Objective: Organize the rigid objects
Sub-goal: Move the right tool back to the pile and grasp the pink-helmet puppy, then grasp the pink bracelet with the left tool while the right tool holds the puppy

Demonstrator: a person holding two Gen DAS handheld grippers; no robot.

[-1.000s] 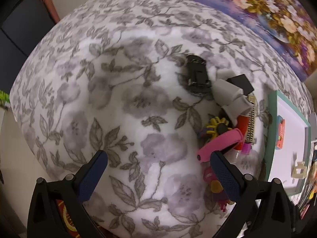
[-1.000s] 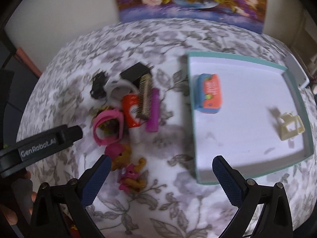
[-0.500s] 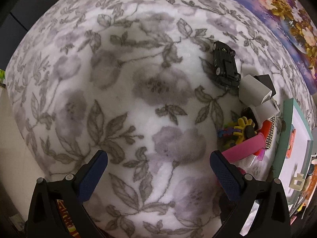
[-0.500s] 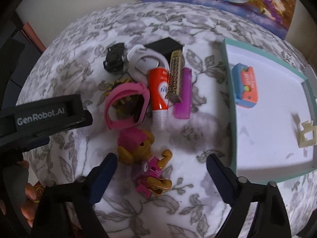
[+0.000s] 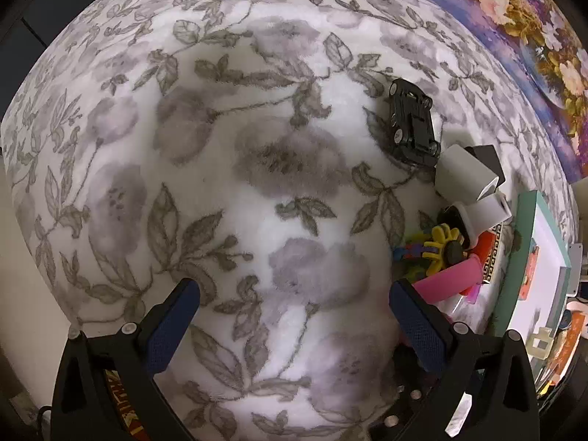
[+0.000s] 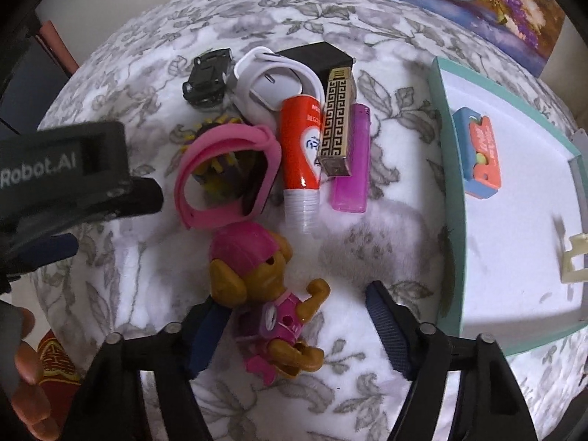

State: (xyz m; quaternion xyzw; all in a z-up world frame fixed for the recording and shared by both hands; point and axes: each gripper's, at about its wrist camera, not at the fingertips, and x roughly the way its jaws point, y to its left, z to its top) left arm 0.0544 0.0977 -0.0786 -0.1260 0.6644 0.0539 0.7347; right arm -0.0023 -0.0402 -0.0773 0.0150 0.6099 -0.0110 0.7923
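Right gripper (image 6: 294,330) spread wide around the toy dog (image 6: 264,294), not clamping it. Left gripper (image 5: 290,316) spread wide over bare cloth (image 5: 228,147), holding nothing.

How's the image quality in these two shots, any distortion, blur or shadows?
Left wrist view: strong fisheye bulge, dark corners, flowered cloth sharp. Right wrist view: same bulge, toy dog slightly soft between the open right gripper, soft shadow on the tray floor.

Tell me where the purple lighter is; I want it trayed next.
In the right wrist view the purple lighter lies on the floral cloth, beside the gold-patterned case, left of the teal tray.
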